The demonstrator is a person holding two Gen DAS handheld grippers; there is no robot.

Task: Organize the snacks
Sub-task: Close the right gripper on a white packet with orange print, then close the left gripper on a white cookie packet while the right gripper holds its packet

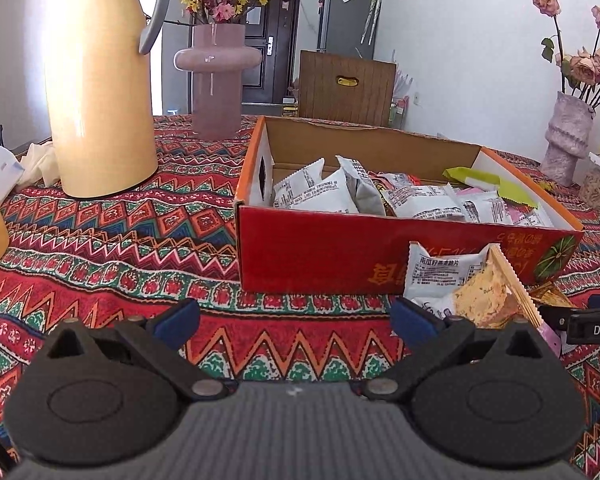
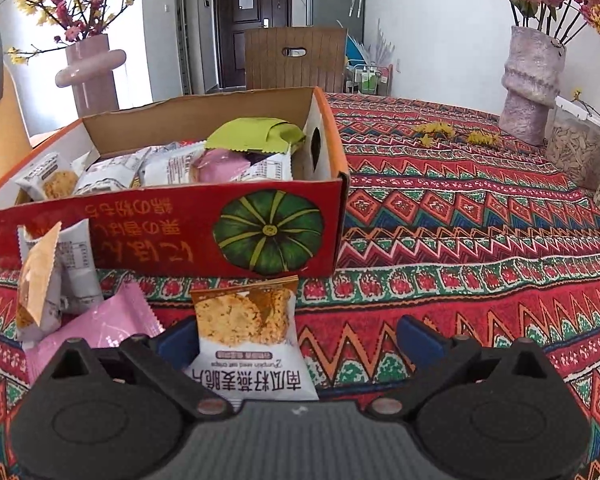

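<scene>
Right gripper (image 2: 296,340): jaws spread wide, an oat crisp packet (image 2: 247,332) lying between them, against the left finger, not clamped | Left gripper (image 1: 294,320): jaws wide, nothing between | Red cardboard box (image 2: 156,232) holds snack packets | Loose packets (image 2: 56,276) lean on box front, on patterned tablecloth (image 2: 460,240)

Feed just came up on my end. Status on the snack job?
Both jaws open, empty. Right gripper straddles oat-crisp packet on the cloth, not pinched. Left gripper over bare cloth. Three more packets loose before the box; nothing blocking.
</scene>
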